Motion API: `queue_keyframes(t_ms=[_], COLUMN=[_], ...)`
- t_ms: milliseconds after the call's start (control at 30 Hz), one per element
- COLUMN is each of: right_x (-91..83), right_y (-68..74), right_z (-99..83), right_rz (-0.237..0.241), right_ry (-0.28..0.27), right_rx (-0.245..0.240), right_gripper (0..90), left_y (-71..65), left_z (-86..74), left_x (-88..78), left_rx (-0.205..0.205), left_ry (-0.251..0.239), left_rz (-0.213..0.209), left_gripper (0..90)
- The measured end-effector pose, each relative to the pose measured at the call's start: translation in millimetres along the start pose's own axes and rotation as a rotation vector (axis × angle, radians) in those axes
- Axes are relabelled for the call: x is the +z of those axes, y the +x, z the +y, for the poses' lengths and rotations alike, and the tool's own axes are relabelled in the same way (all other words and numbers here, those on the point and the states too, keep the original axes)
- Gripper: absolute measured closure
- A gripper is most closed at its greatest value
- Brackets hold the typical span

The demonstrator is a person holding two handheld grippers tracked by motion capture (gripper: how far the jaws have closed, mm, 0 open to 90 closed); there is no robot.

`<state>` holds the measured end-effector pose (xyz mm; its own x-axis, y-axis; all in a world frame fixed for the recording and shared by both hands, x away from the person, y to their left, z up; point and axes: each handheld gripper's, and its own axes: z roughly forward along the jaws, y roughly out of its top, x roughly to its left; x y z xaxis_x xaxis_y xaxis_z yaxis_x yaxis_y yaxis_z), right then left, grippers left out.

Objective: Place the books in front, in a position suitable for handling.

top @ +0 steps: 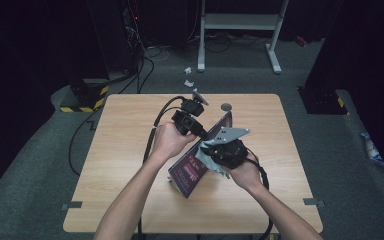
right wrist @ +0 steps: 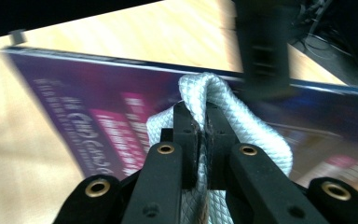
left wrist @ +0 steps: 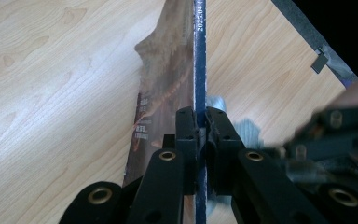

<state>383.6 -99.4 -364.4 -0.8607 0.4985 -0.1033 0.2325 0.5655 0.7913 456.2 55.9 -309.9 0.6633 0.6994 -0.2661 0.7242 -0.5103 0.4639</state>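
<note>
Both grippers are clenched: the right gripper (right wrist: 200, 126) pinches a fold of white cloth (right wrist: 223, 107), and the left gripper (left wrist: 200, 128) clamps the top edge of a thin board (left wrist: 199, 56), holding it upright on its lower edge. The cloth, quilted in a fine diamond weave, looks soft and light; it will likely bunch and slip unless kept folded between the pads, as it is. The board seems stiff, flat and light, probably prone to swing or tip if gripped off-centre, so its edge is the sensible hold. Its face is glossy purple and magenta with pale lettering, navy along the rim. It stands near the middle of the wooden table (top: 130, 150), slanting toward the far right corner.
</note>
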Motion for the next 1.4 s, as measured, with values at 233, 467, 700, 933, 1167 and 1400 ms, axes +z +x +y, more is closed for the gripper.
queue_keyframes(t_ms=[233,467,700,933,1167,1400], right_x=[14.5,3.9,5.0,5.0,6.3,11.4], right_y=[37.3,1.7,30.1,19.6,29.4,45.6], right_z=[3.2,-4.3,6.4,-2.8,-0.8,3.0], right_rz=[0.09,0.015,0.069,0.054,0.085,0.116], right_ry=[0.02,0.012,0.0,-0.009,-0.017,-0.001], right_rx=[-0.111,0.016,-0.065,-0.023,-0.028,-0.102], right_gripper=[85.4,85.4,85.4,85.4,85.4,85.4], left_y=[0.1,0.3,-2.2,0.2,0.2,-0.2], left_z=[-0.4,1.0,7.3,6.9,10.0,9.6], left_x=[3.2,1.6,8.3,7.6,10.7,8.7], left_rx=[0.003,-0.005,-0.002,-0.012,-0.031,-0.047], left_ry=[0.009,0.005,0.0,-0.004,-0.012,-0.017], left_rz=[-0.008,-0.004,-0.008,-0.01,-0.016,-0.014], left_gripper=[84.5,84.6,84.5,84.5,84.4,84.3])
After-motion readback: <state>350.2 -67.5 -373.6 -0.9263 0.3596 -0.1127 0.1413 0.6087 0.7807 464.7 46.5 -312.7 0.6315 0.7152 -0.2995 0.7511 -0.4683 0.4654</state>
